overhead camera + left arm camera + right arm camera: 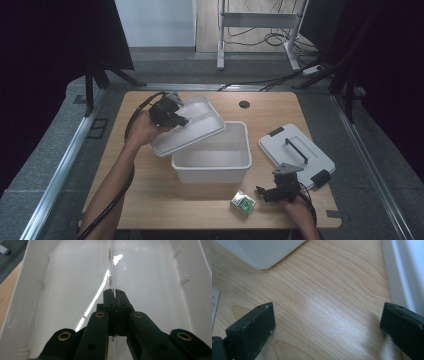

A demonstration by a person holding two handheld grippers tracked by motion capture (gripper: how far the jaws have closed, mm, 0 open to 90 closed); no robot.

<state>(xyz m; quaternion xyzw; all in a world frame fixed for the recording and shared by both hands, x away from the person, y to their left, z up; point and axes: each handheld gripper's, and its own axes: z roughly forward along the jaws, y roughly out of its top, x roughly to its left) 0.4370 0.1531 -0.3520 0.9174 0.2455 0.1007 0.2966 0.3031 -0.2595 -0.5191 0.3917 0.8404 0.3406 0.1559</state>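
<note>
The white inner tray (192,125), a shallow insert split into 2 compartments by a thin central divider (111,272), is held tilted above the far-left corner of the open white storage bin (212,152), clear of the bin's cavity, with its low edge over the bin's rim. The left gripper (181,120) holds it: in the left gripper view the 2 black jaws are clamped together on the divider. The lift-out step therefore appears complete, and the tray has not yet been set down; the bare tabletop (145,185) to the left of the bin looks like the most likely place for it. The bin's interior appears empty. Its grey lid (296,154), with a dark handle, lies flat on the table to the right of the bin, already removed. The right gripper (260,190) rests low over the table near the front edge with its jaws spread wide and nothing between them. A small green-and-white carton (243,204) sits just beside it, untouched; judged from this layout, loading that carton and refitting tray and lid remain to be done.
</note>
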